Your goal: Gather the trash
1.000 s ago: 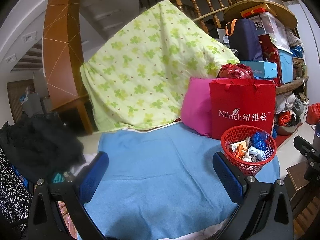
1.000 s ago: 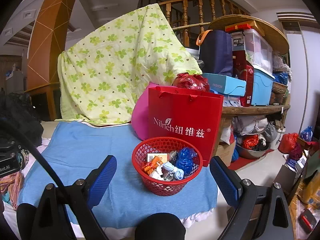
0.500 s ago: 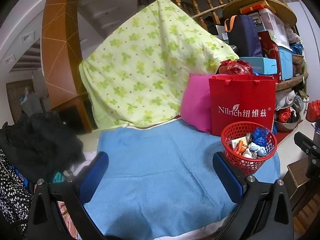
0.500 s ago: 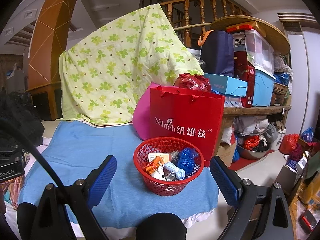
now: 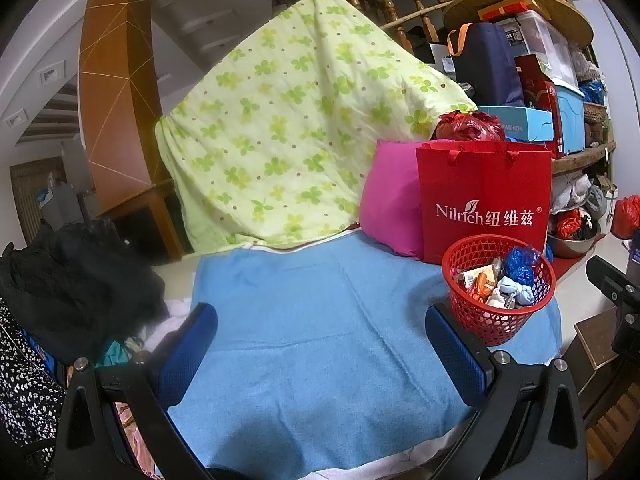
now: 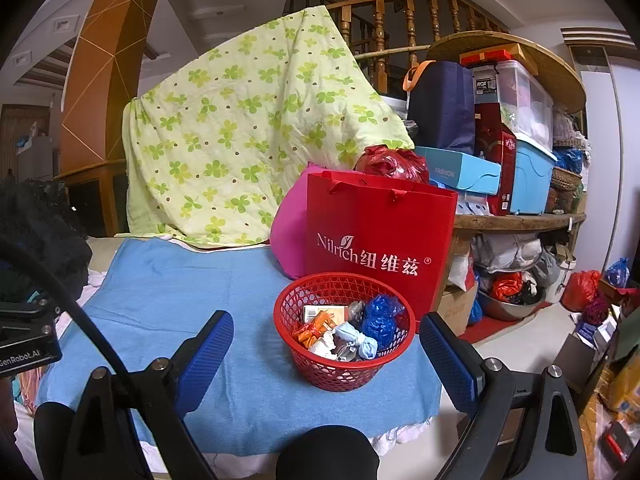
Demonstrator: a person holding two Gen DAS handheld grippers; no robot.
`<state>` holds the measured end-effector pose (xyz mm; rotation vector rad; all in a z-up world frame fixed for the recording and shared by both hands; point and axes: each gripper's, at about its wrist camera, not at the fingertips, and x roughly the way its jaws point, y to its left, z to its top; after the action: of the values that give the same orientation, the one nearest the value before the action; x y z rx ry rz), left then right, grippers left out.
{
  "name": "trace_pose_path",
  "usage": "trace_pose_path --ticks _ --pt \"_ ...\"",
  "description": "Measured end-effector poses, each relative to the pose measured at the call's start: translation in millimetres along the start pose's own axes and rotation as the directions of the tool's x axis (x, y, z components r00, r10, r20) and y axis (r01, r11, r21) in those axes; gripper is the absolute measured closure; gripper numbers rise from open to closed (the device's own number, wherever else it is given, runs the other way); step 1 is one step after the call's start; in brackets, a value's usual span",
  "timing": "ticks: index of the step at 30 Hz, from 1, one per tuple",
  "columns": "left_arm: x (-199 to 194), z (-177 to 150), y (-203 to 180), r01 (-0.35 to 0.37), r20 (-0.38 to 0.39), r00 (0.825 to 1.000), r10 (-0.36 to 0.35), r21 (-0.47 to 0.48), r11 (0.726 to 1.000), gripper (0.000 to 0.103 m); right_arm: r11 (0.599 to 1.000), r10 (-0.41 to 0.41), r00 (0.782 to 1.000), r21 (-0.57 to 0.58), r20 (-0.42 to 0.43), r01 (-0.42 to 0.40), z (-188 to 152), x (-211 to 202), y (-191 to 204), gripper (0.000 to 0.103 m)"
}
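On blue cloth [image 6: 168, 300] — red basket [image 6: 344, 372] holding trash [image 6: 348, 332], both grippers empty

Count as observed: one red mesh basket [image 6: 344, 344], holding two blue crumpled bags [image 6: 380, 318], one orange wrapper [image 6: 310, 330], one small carton [image 6: 322, 312] and one pale knotted bundle [image 6: 356, 342]. One red paper bag [image 6: 380, 240]. One pink cushion [image 6: 288, 236]. One blue cloth [image 6: 180, 300]. One green floral quilt [image 6: 240, 132].
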<state>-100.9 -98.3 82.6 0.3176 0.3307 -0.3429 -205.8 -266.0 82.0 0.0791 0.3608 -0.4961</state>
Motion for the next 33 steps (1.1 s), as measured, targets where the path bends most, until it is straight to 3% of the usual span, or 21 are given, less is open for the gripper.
trace_pose_path --ticks 33 --pt "11.2 -8.6 2.4 -0.009 -0.039 0.999 0.01 0.025 1.0 0.0 1.0 -0.002 1.0 -0.009 -0.01 0.002 -3.5 10.5 2.0 0.007"
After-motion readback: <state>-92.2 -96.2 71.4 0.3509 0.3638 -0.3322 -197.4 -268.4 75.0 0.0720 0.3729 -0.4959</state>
